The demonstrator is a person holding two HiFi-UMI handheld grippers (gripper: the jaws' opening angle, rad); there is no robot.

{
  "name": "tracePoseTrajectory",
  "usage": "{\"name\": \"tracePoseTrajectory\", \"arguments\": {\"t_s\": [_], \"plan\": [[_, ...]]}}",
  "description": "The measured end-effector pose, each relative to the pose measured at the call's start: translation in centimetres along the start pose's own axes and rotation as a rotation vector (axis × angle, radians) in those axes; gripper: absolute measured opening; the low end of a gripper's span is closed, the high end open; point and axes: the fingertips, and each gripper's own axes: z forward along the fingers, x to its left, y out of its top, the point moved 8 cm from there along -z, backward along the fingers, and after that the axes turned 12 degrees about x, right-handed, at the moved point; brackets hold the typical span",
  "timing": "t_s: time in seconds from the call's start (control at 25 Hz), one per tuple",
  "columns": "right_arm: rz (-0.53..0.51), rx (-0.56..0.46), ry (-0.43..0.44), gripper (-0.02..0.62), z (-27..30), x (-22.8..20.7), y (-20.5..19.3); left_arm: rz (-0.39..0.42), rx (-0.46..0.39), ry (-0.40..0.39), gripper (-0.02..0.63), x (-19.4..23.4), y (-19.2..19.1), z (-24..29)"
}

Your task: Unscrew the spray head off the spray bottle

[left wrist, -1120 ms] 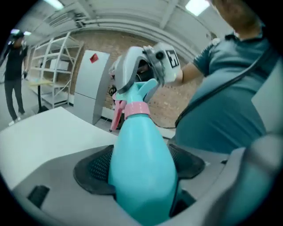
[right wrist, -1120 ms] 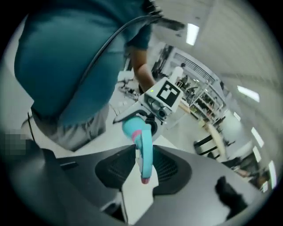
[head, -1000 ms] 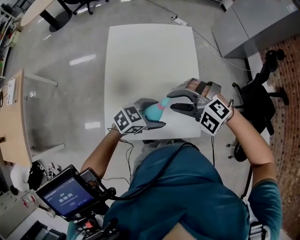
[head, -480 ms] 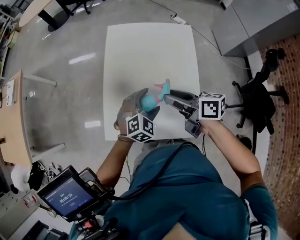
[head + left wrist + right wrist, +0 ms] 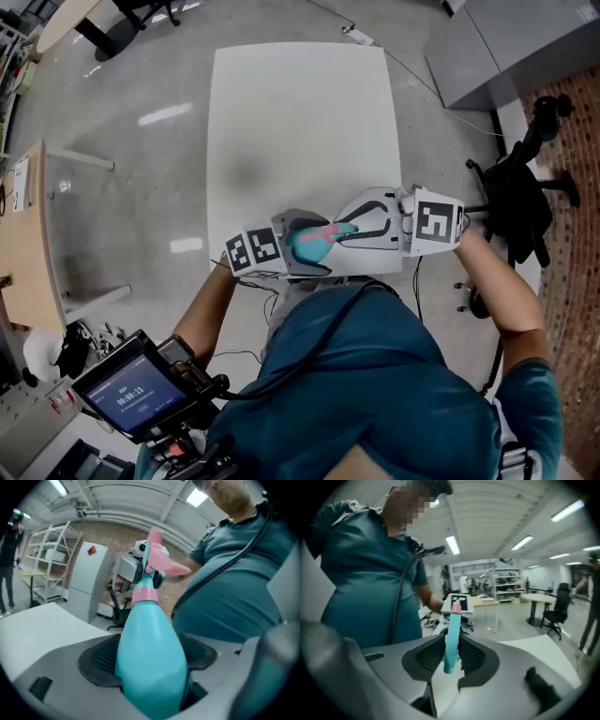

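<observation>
Concrete-floored workshop, white table (image 5: pixel 300 122). Head view: spray bottle (image 5: pixel 302 249) over the table's near edge, left gripper (image 5: pixel 298 246) on its teal body, right gripper (image 5: pixel 349 231) at the spray head (image 5: pixel 328 232). Left gripper view: jaws wide, clamped round the bottle's belly, pink collar (image 5: pixel 142 594) beyond. Right gripper view: jaws narrow, just been closing, pinching a slim teal-and-pink part of the head. Risk: so thin a hold may slip or flex instead of turning the collar; the smooth body may spin in the left pads.

The white rectangular counter (image 5: pixel 300 122) stands on a glossy grey floor (image 5: pixel 141 178). A faint grey smudge (image 5: pixel 246 173) marks its top toward 9 o'clock. A black office chair (image 5: pixel 516 202) stands on the floor at the counter's 3 o'clock.
</observation>
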Motion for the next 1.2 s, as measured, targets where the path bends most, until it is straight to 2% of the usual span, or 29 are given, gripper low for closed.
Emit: {"name": "tracePoseTrajectory", "arguments": {"t_s": [0.04,0.08,0.12,0.2,0.24,0.32,0.44,0.56,0.64,0.68,0.72,0.76,0.84,0.92,0.96,1.04,1.12,1.2], "plan": [[-0.095,0.071,0.034,0.089,0.1,0.7,0.2,0.015,-0.002,-0.068,0.396,-0.4,-0.1,0.0],[-0.182,0.149,0.047,0.089,0.2,1.1,0.0,0.022,0.001,-0.103,0.396,-0.6,-0.2,0.0],[-0.256,0.226,0.042,0.089,0.4,1.4,-0.3,0.023,0.008,-0.104,0.394,-0.5,-0.4,-0.1],[-0.313,0.305,-0.002,0.104,0.5,1.3,-1.1,0.011,0.016,-0.049,0.394,0.1,-0.4,-0.4],[-0.276,0.275,-0.031,0.114,0.1,1.0,-1.3,0.004,0.018,-0.008,0.394,0.4,-0.4,-0.4],[-0.12,0.109,-0.101,0.123,-0.9,-0.1,-1.3,0.006,0.034,0.102,0.394,1.1,-0.5,-0.3],[0.172,-0.161,-0.185,0.126,-2.8,-1.6,-2.5,0.02,0.064,0.331,0.39,2.1,-0.9,-0.1],[0.588,-0.45,-0.179,0.126,-4.5,-2.4,-5.2,0.03,0.07,0.541,0.39,2.5,-1.5,-0.5],[0.843,-0.636,-0.147,0.126,-4.6,-2.7,-7.1,0.035,0.081,0.616,0.388,2.7,-2.3,-0.6],[0.901,-0.682,-0.142,0.142,-4.3,-2.6,-7.9,0.034,0.086,0.622,0.39,2.8,-2.6,-0.5],[0.912,-0.683,-0.15,0.181,-3.7,-2.4,-8.4,0.033,0.086,0.611,0.388,2.8,-2.8,-0.4],[0.902,-0.648,-0.164,0.204,-3.0,-2.2,-9.0,0.037,0.085,0.596,0.39,2.8,-2.9,-0.4],[0.918,-0.569,-0.166,0.29,-1.3,-2.2,-9.9,0.071,0.108,0.592,0.39,2.6,-2.7,-0.5],[0.944,-0.571,-0.132,0.311,-0.2,-2.3,-10.1,0.11,0.156,0.608,0.388,2.5,-2.8,-0.5],[0.917,-0.586,-0.112,0.311,0.0,-2.2,-9.8,0.117,0.172,0.609,0.388,2.6,-2.9,-0.5],[0.779,-0.552,-0.081,0.311,0.6,-1.4,-8.6,0.114,0.191,0.604,0.388,2.9,-3.0,-0.6],[0.635,-0.434,-0.09,0.311,1.8,-0.7,-8.0,0.122,0.206,0.595,0.39,3.0,-3.2,-0.7],[0.501,-0.284,-0.153,0.311,3.1,-0.5,-8.1,0.156,0.207,0.567,0.39,2.7,-3.2,-0.6]]}}
